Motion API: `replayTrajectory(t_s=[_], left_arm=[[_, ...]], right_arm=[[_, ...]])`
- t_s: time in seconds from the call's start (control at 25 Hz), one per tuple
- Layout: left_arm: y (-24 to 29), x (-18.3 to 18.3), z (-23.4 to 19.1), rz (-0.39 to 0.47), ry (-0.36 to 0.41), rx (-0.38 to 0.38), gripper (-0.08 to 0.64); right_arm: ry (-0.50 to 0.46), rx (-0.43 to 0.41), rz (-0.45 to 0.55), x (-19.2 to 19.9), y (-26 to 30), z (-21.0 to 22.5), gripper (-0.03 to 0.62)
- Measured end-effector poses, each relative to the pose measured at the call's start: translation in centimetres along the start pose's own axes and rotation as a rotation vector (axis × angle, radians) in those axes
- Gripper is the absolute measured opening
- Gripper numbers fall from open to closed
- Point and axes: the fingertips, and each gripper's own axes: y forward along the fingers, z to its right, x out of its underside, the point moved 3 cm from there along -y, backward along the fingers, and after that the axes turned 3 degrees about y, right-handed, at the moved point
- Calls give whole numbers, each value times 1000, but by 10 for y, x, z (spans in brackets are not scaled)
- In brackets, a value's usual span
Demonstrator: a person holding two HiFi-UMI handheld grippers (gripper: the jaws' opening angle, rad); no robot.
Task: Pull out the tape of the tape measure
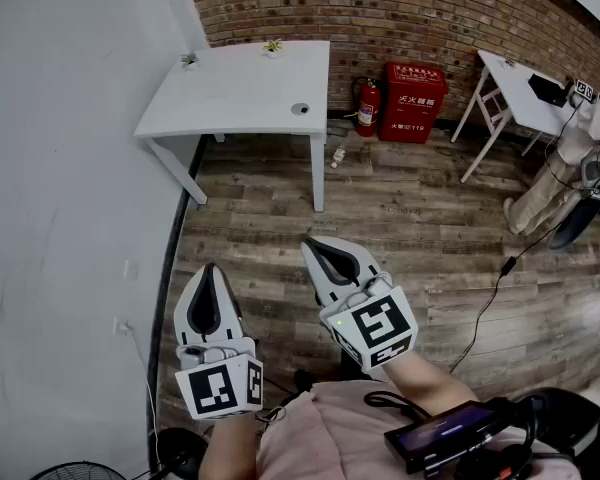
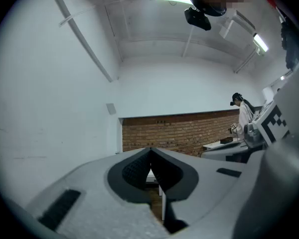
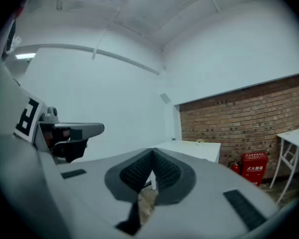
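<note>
A wood-plank floor (image 1: 430, 228) fills the middle of the head view, with a plain white wall (image 1: 60, 218) down the left side and a brick wall (image 1: 400, 8) across the top. A white table (image 1: 240, 88) stands against the brick wall at upper centre, and a second white table (image 1: 515, 83) stands at upper right. A person in light clothing (image 1: 570, 178) is at the right edge.

At the lower centre, the left gripper (image 1: 208, 268) and the right gripper (image 1: 312, 242) are held side by side above the floor, apart from each other, both pointing toward the top of the frame. In the left gripper view, the left gripper (image 2: 150, 151) has its jaws pressed together with nothing between them. The right gripper (image 3: 152, 152) in its own view is closed the same way and holds nothing.

A red fire-equipment box (image 1: 415, 100) and a fire extinguisher (image 1: 367, 106) stand against the brick wall between the tables. A black cable (image 1: 495, 288) trails over the floor at right. Two small potted plants (image 1: 272, 45) sit at the back of the near table. A small round object (image 1: 300, 109) lies near that table's right front corner. It is too small to tell whether it is the tape measure.
</note>
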Motion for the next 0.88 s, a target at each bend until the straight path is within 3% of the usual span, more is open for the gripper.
replayTrajectory(t_s=[0.4,0.44,0.52,0.88], left_arm=[[12,5,20,-22,-13,5,8],[13,6,24,-24,-13,1,8],[17,5,33,-28,-8,-4,8],[36,11,55,-53,5,-38,8]], right_arm=[[63,-24,36,0,-6,20,6],[78,-44,37,0,-7,23,40],[93,-77,30,1,-10,31,220],[51,-75,2,8,-3,70,145]])
